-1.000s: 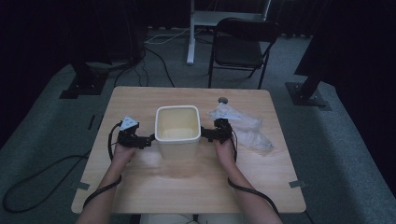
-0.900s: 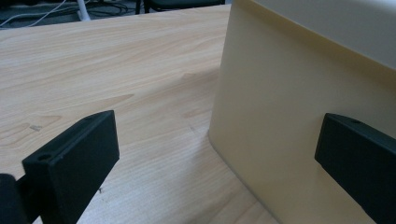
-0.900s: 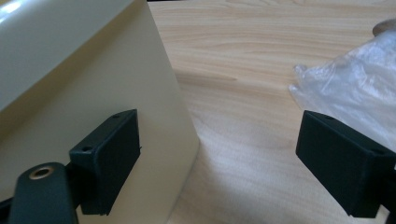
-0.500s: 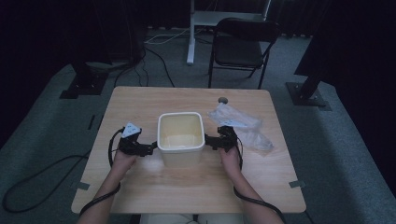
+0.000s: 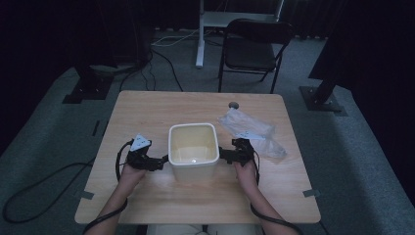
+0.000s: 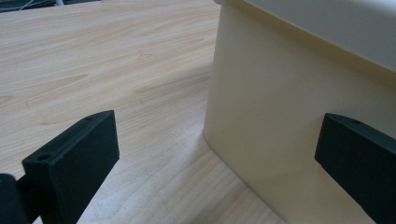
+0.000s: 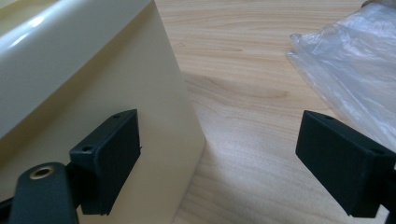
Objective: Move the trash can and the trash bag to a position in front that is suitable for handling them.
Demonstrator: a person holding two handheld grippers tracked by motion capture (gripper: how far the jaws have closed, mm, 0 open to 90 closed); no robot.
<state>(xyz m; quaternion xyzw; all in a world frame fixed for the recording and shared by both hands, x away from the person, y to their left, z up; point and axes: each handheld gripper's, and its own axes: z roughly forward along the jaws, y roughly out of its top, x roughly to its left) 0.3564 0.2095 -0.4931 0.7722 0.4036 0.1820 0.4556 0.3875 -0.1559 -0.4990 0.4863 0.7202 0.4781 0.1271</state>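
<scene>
Both grippers, left gripper [image 5: 162,159] & right gripper [image 5: 224,154], spread wide, flank cream bin [image 5: 193,150] mid-table [image 5: 147,112], nothing gripped yet; plastic bag [image 5: 252,132] untouched beside it.

A square wooden table [image 5: 147,112] with a light grain is seen standing on grey carpet. A cream plastic tub [image 5: 193,149], open at the top, is set upright near the middle of the tabletop. A crumpled clear plastic bag [image 5: 249,129] is laid to the tub's right, apart from it. A small round grey fitting [image 5: 233,105] is seen near the far edge.
</scene>
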